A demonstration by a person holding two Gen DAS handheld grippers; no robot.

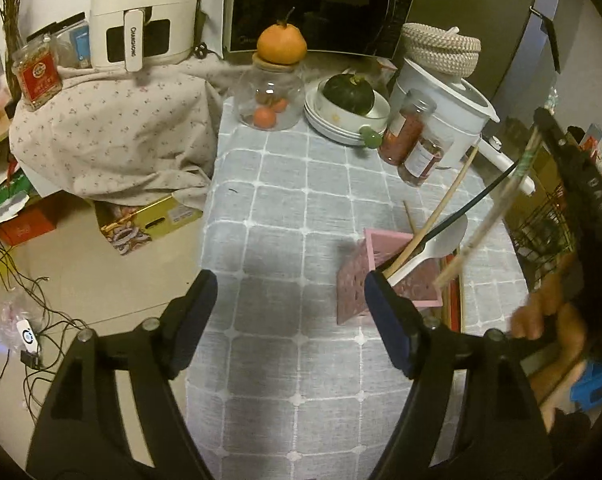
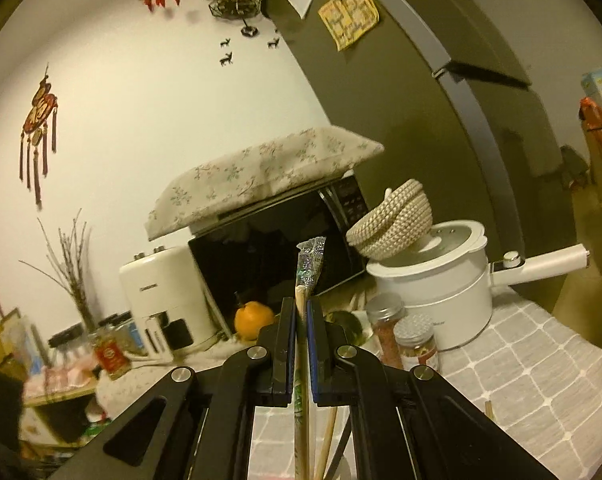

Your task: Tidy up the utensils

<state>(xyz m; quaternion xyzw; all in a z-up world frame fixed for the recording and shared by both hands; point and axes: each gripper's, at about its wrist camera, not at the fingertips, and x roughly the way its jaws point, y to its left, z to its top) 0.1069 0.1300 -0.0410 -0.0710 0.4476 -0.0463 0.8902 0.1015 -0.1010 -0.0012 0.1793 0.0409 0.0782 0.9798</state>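
A pink utensil holder (image 1: 353, 284) stands on the grey checked tablecloth (image 1: 293, 208), just beyond my left gripper's right finger. It holds a white spoon (image 1: 433, 246), a wooden chopstick (image 1: 445, 204) and a black-handled utensil (image 1: 477, 196). My left gripper (image 1: 289, 300) is open and empty above the cloth. My right gripper (image 2: 299, 312) is shut on wrapped disposable chopsticks (image 2: 307, 276), held upright. In the left wrist view the wrapped chopsticks (image 1: 493, 212) slant down toward the right side of the holder, and the right gripper's body (image 1: 573, 176) is at the right edge.
At the back stand a glass jar (image 1: 269, 100) with an orange on top, stacked white plates (image 1: 341, 124) with a green squash, two spice jars (image 1: 413, 136), a white electric pot (image 1: 449, 108), a microwave (image 1: 321, 4) and an air fryer (image 1: 141, 12). The table edge drops to a cluttered floor on the left.
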